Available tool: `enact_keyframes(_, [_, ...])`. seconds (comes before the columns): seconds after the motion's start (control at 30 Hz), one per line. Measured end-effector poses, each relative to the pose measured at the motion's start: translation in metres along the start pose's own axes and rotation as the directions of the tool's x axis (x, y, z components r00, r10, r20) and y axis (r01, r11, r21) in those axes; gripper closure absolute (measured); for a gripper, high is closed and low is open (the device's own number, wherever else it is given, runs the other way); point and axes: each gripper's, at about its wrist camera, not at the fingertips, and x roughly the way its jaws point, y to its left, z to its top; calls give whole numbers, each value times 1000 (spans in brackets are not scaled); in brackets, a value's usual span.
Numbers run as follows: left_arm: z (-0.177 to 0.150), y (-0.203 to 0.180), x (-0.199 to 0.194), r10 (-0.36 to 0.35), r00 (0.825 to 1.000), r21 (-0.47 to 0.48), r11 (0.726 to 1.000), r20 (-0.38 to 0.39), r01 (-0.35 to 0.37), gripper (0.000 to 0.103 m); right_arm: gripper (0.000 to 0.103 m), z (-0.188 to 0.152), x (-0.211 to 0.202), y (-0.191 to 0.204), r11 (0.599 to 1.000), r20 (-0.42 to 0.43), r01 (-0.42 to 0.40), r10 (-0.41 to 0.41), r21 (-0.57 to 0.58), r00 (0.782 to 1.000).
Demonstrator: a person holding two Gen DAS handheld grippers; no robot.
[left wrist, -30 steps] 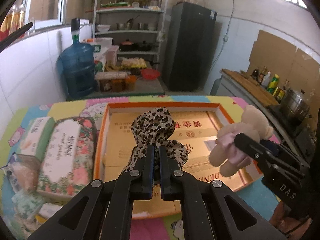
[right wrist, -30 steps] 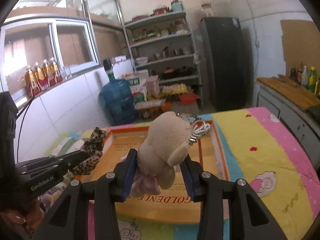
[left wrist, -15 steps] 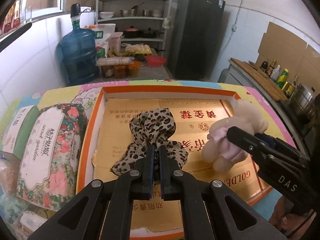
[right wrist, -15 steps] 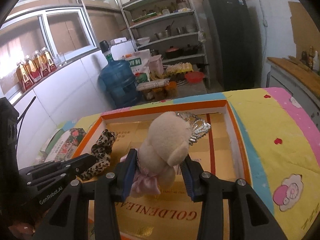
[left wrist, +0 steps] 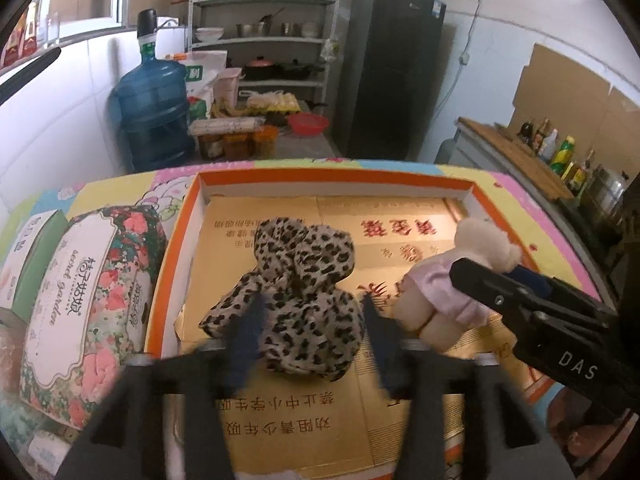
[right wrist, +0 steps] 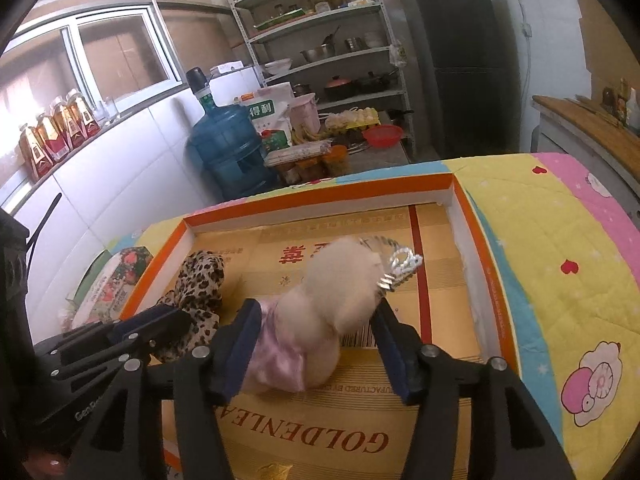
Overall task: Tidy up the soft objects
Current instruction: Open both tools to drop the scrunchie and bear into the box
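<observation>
A leopard-print fabric piece (left wrist: 304, 280) (right wrist: 200, 280) lies on the floor of the orange-rimmed cardboard tray (left wrist: 336, 178) (right wrist: 320, 196). My left gripper (left wrist: 312, 320) is blurred, and its jaws are opening. They stand wide on either side of the fabric without pressing it. A cream teddy bear (right wrist: 332, 292) (left wrist: 452, 288) in a pink skirt with a silver tiara (right wrist: 400, 268) rests on the tray floor to the fabric's right. My right gripper (right wrist: 316, 340) is opening too, and the bear sits loosely between its blue pads.
Flowered tissue packs (left wrist: 88, 312) lie left of the tray on the patterned quilt (right wrist: 560, 240). Beyond the table stand a blue water jug (left wrist: 152, 120), a shelf rack (left wrist: 260, 40) and a dark fridge (left wrist: 392, 72). A counter with bottles (left wrist: 556, 152) runs along the right.
Both grippers came down into the tray. The left jaws went from shut on the leopard fabric to spread wide, and the fabric now lies loose. The right jaws widened around the bear.
</observation>
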Motion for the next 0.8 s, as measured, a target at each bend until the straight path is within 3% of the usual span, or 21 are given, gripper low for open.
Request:
enact_keyframes(0.13, [2,1,-13,13,999,4,1000,44,-13,34,31,0,-5,1,1000,30,10,-10,-3,1000])
enact_keyframes(0.57, [9,9,-66,-3,990,18,1000,143,1,33,31,0,-35,9,998,113,65,-64,-3,992])
enact_keyframes(0.8, [5,14,-98,34,979,56,997,199,-46,33,31,-2,-65,31,996,162,82,-76,-30,984])
